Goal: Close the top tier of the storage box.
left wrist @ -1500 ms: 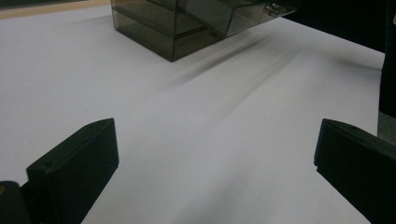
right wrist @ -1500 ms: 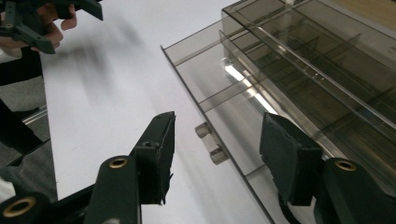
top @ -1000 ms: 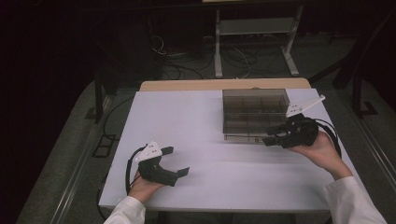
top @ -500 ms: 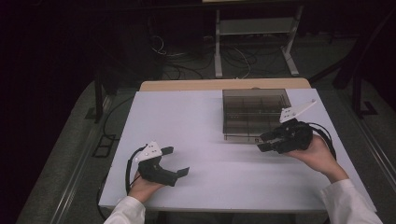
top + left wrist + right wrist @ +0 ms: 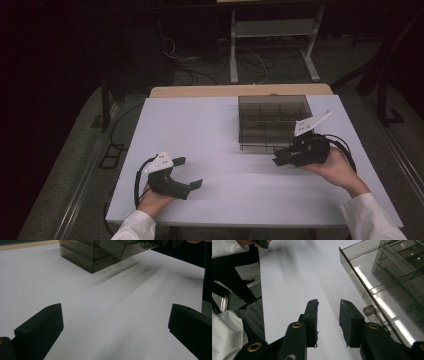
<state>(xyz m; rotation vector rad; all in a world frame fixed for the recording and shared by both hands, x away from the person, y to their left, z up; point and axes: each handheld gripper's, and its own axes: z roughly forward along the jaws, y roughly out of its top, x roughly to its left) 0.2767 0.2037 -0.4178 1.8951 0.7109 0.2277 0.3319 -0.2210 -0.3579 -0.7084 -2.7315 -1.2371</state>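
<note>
Resting on a white table [image 5: 225,130] in a dark room, left jaws wide, right narrowed, both empty.

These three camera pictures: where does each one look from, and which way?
High view: above the near edge, looking forward and down on the white table; both forearms show.
Left claw view: along its wide-apart jaws toward the smoky clear plastic compartment box.
Right claw view: along its narrower jaws beside that box.
All share the box.
</note>
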